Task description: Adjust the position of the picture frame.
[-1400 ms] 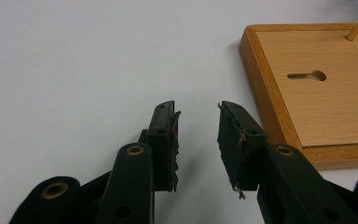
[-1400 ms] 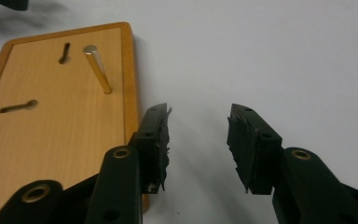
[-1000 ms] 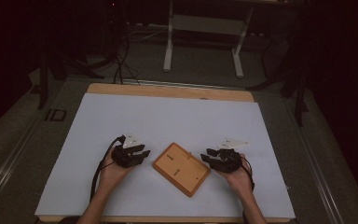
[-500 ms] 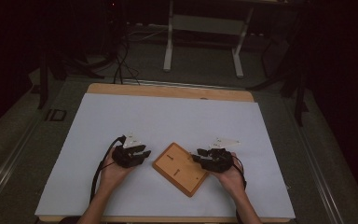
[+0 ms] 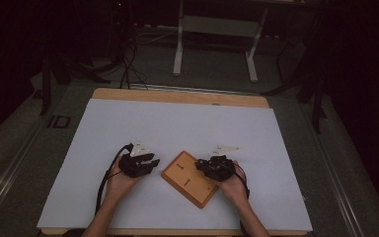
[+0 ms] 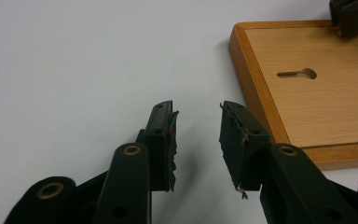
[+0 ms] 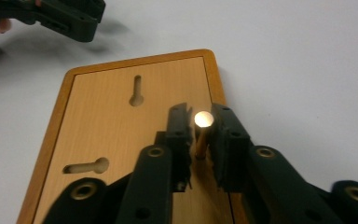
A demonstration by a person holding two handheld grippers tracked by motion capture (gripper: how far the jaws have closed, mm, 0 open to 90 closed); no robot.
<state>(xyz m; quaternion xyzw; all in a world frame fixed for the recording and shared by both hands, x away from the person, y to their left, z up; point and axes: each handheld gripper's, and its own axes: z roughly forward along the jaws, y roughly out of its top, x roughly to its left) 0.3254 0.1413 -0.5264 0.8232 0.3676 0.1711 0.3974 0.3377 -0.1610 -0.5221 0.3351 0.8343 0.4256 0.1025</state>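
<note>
A flat wooden board [image 5: 190,178] is lying on the white table cover [image 5: 177,123], turned at an angle so one corner is pointing toward the person, in the near middle of the table between the two hands. Its face is a pale, light-grained panel, and a darker orange-brown raised rim with rounded corners is running around it. Two keyhole-shaped slots [image 7: 136,91] are cut into the panel, each a narrow channel ending in a round hole. Near one rim a small brass peg [image 7: 202,133] with a shiny round head is standing upright out of the board, catching the light.

The right gripper [image 7: 200,128] is sitting over the board's right part, and its jaws have just been closing; they are now standing narrowly on either side of the peg, and the pads seem to be pressing on it, though the contact is partly in shadow.

The left gripper [image 6: 196,135] is resting just beside the board's left edge, low over the cover, its jaws standing about half apart with nothing between them. Its worn black pads [image 6: 233,140] are showing frayed edges.

The person's forearms are coming in from the near edge of the table.
</note>
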